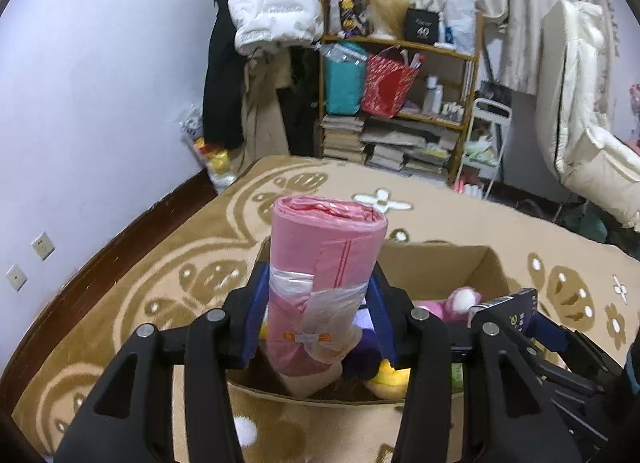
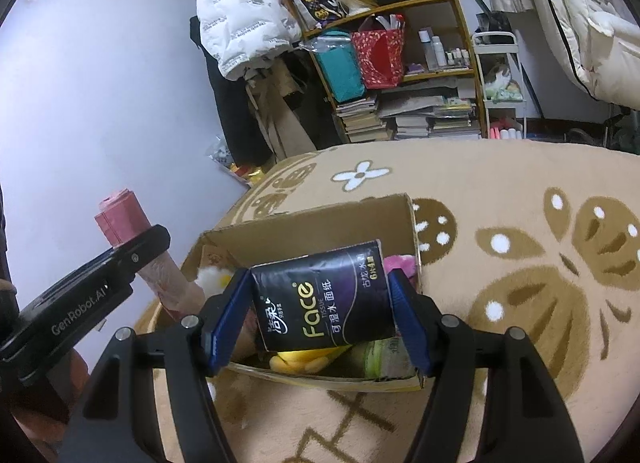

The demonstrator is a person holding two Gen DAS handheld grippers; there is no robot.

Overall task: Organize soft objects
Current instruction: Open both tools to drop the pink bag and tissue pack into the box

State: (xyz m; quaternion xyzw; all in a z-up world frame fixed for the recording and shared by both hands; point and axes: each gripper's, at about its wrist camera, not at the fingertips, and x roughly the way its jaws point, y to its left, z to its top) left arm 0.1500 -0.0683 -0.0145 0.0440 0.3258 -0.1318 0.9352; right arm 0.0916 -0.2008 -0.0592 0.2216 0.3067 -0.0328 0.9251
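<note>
My left gripper is shut on a pink roll of plastic bags, held upright over the open cardboard box; the roll also shows in the right wrist view. My right gripper is shut on a black pack of Face tissues, held above the same box. In the box lie a pink plush toy, a yellow plush toy, a white fluffy toy and a green pack. The tissue pack also shows at the right of the left wrist view.
The box stands on a beige blanket with brown flower patterns. Behind are a wooden shelf with bags, bottles and stacked books, hanging coats, a white cart and a lilac wall.
</note>
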